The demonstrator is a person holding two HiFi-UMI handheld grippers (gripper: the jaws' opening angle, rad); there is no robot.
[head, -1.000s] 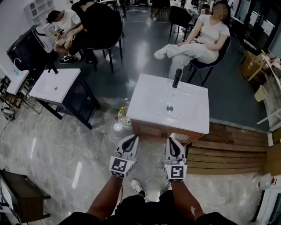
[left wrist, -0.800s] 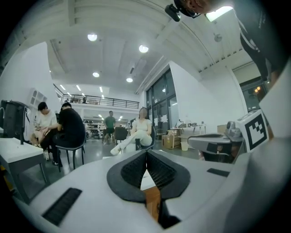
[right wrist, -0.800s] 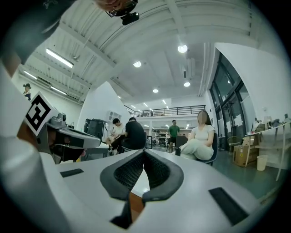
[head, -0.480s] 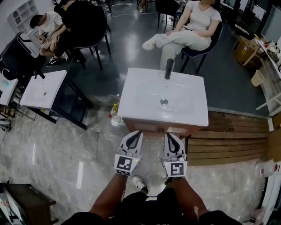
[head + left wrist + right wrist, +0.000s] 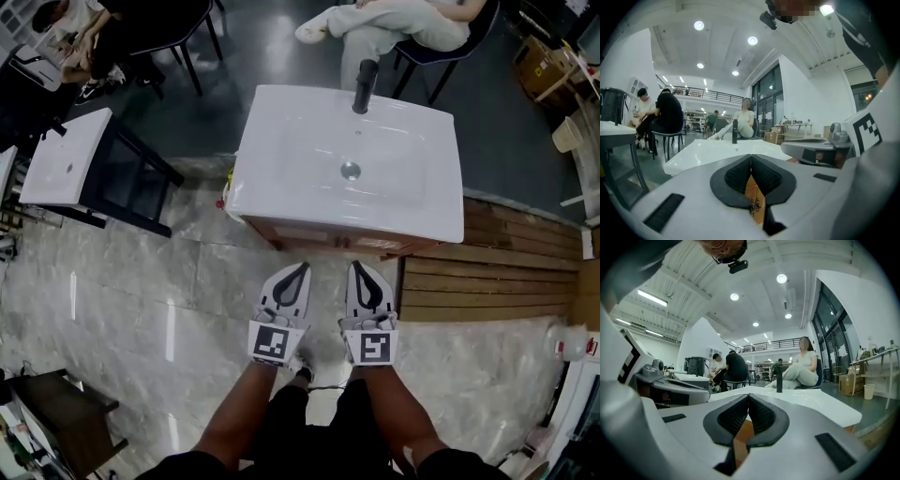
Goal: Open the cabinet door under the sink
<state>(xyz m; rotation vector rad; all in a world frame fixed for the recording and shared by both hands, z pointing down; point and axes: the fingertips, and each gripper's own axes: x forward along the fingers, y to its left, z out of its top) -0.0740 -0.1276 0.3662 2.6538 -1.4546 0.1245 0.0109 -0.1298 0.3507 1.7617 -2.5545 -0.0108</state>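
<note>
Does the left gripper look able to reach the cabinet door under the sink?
Probably yes: only floor lies between the left gripper and the cabinet door, though its shut jaws must open first.

Cabinet door (image 5: 319, 236) mostly hidden beneath sink basin (image 5: 272, 141)

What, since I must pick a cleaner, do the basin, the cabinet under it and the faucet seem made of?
Basin: glossy white, likely ceramic or cast stone, with soft sheen on the surface.
Cabinet: brown with a wood look. Whether it is solid wood or veneer cannot be told.
Faucet: matte black, probably coated metal, with no bright glint.
</note>
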